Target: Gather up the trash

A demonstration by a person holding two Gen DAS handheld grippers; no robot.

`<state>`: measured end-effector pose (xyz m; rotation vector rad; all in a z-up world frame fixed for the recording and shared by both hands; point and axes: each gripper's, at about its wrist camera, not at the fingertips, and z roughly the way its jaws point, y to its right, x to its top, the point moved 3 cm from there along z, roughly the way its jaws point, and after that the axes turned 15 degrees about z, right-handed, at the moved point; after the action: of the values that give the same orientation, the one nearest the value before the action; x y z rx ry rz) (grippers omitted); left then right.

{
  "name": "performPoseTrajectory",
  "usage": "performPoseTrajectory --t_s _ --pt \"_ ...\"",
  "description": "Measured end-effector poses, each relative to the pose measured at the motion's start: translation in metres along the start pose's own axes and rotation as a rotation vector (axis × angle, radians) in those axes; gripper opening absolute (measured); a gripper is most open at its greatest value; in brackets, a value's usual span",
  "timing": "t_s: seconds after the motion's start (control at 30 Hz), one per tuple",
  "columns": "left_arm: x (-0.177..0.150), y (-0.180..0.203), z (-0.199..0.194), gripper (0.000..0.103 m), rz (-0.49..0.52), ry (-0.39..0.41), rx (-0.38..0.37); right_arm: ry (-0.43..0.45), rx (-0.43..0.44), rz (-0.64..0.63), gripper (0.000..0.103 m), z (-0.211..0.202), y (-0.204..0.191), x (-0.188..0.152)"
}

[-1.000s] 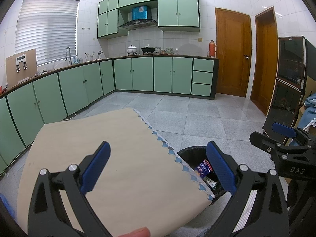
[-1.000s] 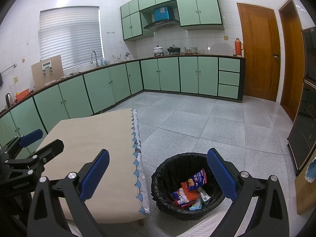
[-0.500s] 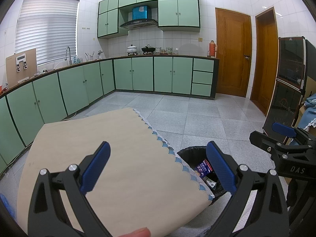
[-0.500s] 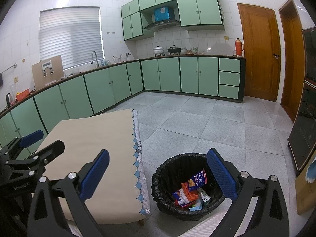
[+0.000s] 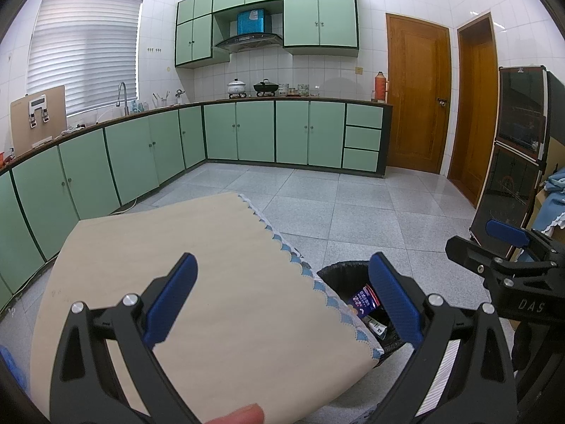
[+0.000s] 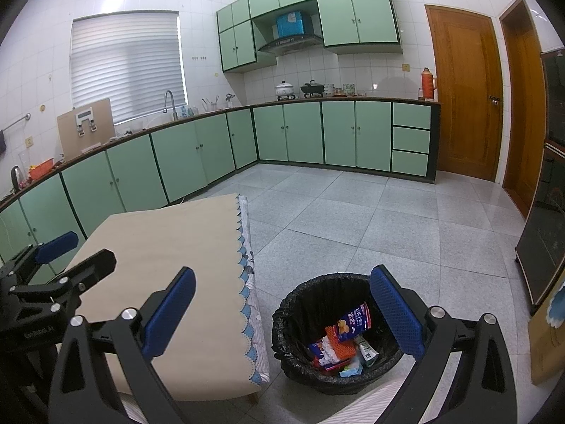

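Bin (image 6: 335,332) beside the table (image 5: 197,282): wrappers (image 6: 348,339) inside, tabletop bare.
Left gripper (image 5: 282,300) and right gripper (image 6: 282,312) both gape wide, holding nothing. Risk, as I judge it: a right-hand finger dipping near the bin could snag the liner and tip it.

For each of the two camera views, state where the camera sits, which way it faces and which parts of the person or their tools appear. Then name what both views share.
Left wrist view: sits on the left gripper, open, looking across the beige cloth-covered table toward the green kitchen cabinets; a fingertip and the right gripper show.
Right wrist view: sits on the right gripper, open, above the black-lined round trash bin holding colourful snack wrappers; the left gripper shows.
Shared: table, bin, cabinets, brown wooden door.
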<state>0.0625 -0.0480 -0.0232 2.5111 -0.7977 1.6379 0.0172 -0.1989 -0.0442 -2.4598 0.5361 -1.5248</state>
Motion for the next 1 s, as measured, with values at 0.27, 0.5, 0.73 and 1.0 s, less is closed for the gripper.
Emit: performPoseTrajectory --t_s 0.27,0.5,0.73,1.0 --pt "0.000 0.000 0.000 0.094 -0.002 -0.002 -0.001 -0.002 0.000 -0.002 0.097 0.001 -0.002 -0.001" --pt "-0.003 0.004 0.004 0.094 -0.010 -0.011 -0.002 -0.009 0.002 -0.005 0.097 0.004 -0.003 -0.006" --pt "-0.002 0.008 0.002 0.094 -0.013 -0.008 -0.002 -0.010 0.003 -0.005 0.097 0.004 -0.002 -0.005" --pt "-0.002 0.011 0.001 0.094 -0.017 -0.016 -0.001 -0.010 0.003 -0.004 0.097 0.004 -0.002 -0.005"
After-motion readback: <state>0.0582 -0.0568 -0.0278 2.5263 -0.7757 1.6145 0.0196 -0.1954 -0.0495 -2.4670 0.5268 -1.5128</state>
